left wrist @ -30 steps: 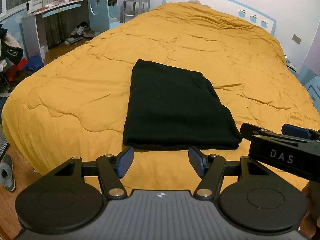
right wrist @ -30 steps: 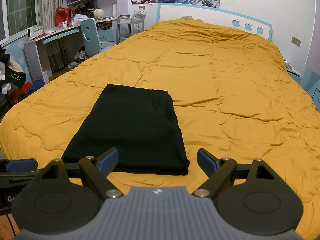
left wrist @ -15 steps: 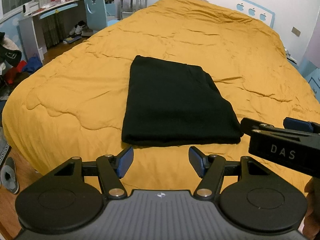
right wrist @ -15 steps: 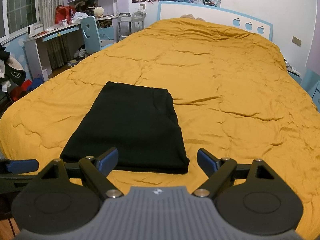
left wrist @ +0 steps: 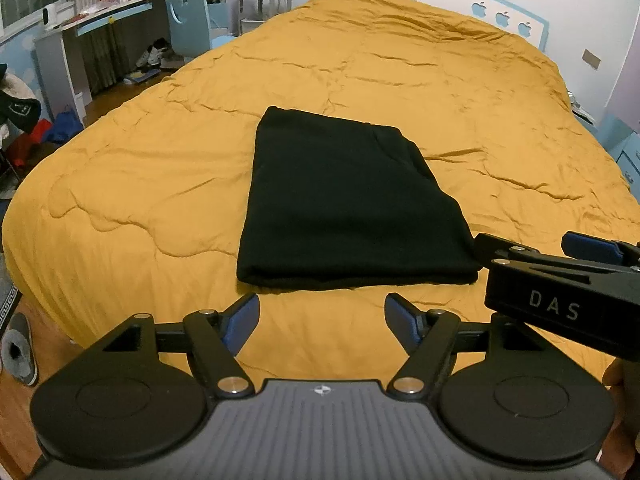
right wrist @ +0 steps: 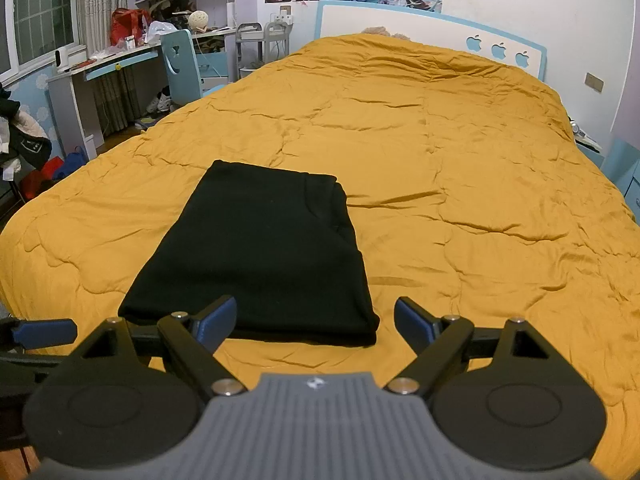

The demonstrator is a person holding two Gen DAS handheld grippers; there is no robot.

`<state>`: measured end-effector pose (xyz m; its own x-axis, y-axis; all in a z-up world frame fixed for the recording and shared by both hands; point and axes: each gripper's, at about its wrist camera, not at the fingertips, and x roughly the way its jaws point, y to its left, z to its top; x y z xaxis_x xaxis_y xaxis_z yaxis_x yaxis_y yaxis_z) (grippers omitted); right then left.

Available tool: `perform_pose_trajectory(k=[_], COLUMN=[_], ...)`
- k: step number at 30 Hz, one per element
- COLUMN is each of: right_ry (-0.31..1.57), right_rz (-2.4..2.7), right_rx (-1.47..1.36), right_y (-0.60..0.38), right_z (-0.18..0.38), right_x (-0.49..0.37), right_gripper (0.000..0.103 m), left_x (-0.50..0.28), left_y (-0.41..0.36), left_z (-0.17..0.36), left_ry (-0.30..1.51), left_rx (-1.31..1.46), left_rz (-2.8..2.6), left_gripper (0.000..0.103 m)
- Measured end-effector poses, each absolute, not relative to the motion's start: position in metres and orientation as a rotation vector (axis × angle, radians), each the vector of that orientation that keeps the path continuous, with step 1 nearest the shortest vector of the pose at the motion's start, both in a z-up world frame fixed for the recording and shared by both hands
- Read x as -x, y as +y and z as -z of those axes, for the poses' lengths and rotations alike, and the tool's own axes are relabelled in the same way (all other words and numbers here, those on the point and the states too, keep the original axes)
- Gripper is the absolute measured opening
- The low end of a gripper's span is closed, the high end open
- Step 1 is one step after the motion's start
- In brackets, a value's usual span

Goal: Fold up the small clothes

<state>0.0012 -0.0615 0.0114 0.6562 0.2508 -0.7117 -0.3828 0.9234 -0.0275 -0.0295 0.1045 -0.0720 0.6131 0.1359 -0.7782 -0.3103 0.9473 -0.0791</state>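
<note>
While both claws are hovering at the near edge of the bed (left wrist: 120, 184), the black garment (left wrist: 344, 204) is lying flat on the orange quilt, already folded into a tidy rectangle, near the foot of the bed and slightly left of its middle in the right wrist view (right wrist: 256, 252)

Left claw (left wrist: 322, 316) is standing wide with nothing between its blue pads, jaws having just been opening a little further; it is sitting just short of the garment's near edge, not touching it. Right claw (right wrist: 316, 320) is likewise gaping wide and empty, its left finger overlapping the near edge of the cloth in view; contact cannot be told

Handling, as judged: cloth is looking soft, light, limp, matte knit, not slippery; layers are likely to slide apart or sag if pinched singly. Best hold is probably at the two near corners, pinching through all layers at the thick folded near edge

Orientation: the long axis is running near-to-far along the bed, leaning a little to the left as it goes away; the short folded edge is facing the claws, the looser, wrinkled layers are showing at the far right corner
</note>
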Motion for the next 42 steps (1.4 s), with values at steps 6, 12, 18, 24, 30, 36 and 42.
perform_pose_trajectory(k=[6, 12, 18, 24, 30, 36, 42], right_ry=[0.775, 0.775, 0.774, 0.777, 0.779, 0.777, 0.775], right_rz=[-0.361, -0.361, -0.359, -0.357, -0.357, -0.353, -0.353], right_rx=[0.181, 0.175, 0.174, 0.171, 0.164, 0.170, 0.159], right_y=[-0.0614, -0.0612, -0.0619, -0.0613, -0.0615, -0.0614, -0.0623], right_z=[-0.0111, -0.0111, -0.0113, -0.0117, -0.0115, -0.0105, -0.0111], right_x=[-0.0010, -0.0003, -0.0003, -0.0009, -0.0018, -0.0025, -0.0026], right_gripper=[0.082, 0.082, 0.082, 0.082, 0.082, 0.082, 0.082], left_x=[0.0305, 0.0306, 0.0299, 0.0315, 0.0339, 0.0330, 0.0339], left_y=[0.1037, 0.1057, 0.1069, 0.1055, 0.1062, 0.1059, 0.1068], left_z=[0.0718, 0.0725, 0.0720, 0.0728, 0.0732, 0.0726, 0.0740], left_ry=[0.873, 0.870, 0.870, 0.861, 0.841, 0.851, 0.843], left_rx=[0.216, 0.229, 0.235, 0.234, 0.236, 0.248, 0.279], left_rz=[-0.260, -0.256, -0.261, -0.264, -0.259, -0.252, -0.241], left_gripper=[0.084, 0.084, 0.087, 0.088, 0.088, 0.086, 0.087])
